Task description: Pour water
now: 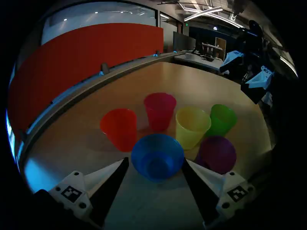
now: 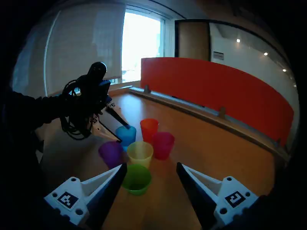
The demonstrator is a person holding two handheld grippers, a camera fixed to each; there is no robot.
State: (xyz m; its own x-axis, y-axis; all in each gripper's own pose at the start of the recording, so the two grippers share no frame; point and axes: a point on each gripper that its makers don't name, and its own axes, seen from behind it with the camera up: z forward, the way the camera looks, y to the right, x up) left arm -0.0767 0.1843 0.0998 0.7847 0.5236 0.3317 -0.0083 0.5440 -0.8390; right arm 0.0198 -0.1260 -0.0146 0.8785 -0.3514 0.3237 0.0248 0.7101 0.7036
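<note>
Six plastic cups stand close together on a wooden table. In the left gripper view they are orange, pink, yellow, green, purple and blue. My left gripper is open, with the blue cup upright between its fingertips; I cannot tell whether they touch it. The right gripper view shows that gripper held by a hand in a dark sleeve, straddling the blue cup. My right gripper is open and holds nothing; the green cup stands by its left finger.
A long orange partition on a raised rail runs along the table's far edge. In the right gripper view a bright window lies behind the table. Desks with equipment stand at the back. Bare tabletop stretches beside the cups.
</note>
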